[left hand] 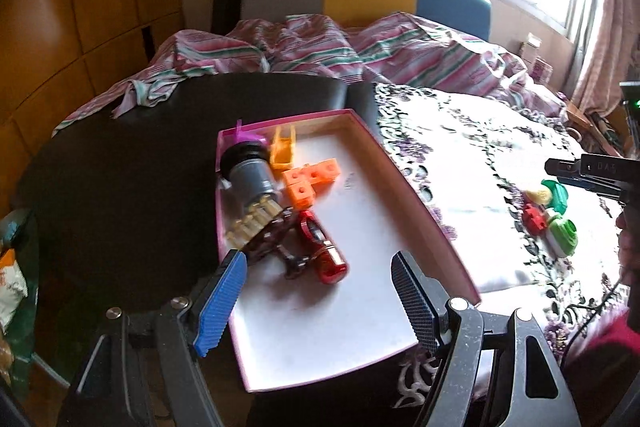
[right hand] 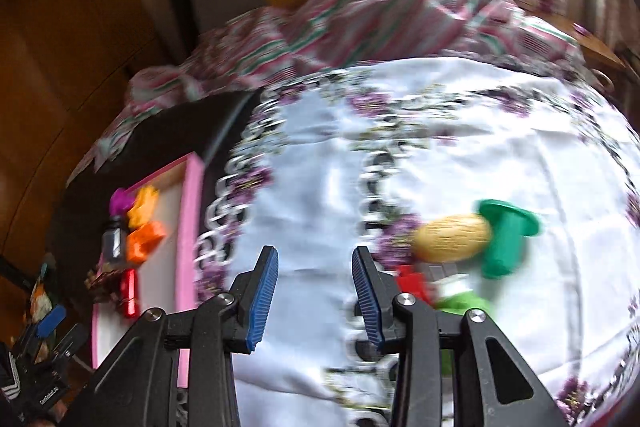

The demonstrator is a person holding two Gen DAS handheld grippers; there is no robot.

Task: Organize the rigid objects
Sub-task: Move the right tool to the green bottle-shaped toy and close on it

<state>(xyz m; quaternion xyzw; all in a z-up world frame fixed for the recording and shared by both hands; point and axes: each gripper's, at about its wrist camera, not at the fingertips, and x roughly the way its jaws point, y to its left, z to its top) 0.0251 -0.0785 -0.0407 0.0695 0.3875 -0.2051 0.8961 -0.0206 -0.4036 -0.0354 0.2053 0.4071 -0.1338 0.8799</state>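
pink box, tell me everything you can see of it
The pink box is a shallow, open rectangular tray, seemingly cardboard, with pink walls and a plain white floor. It lies flat on the dark table, one long side against the floral cloth. Toys crowd its far corner; the rest is bare. No gripper touches it.

Little can be read; the dark body of the right tongs [left hand: 596,173], seen from the left wrist, carries pale embossed characters too blurred to make out; a faint grey mark on the white floor of the pink-rimmed shallow box [left hand: 352,183] is illegible; small white print on the black left tongs [right hand: 48,393], seen from the right wrist, is unreadable.
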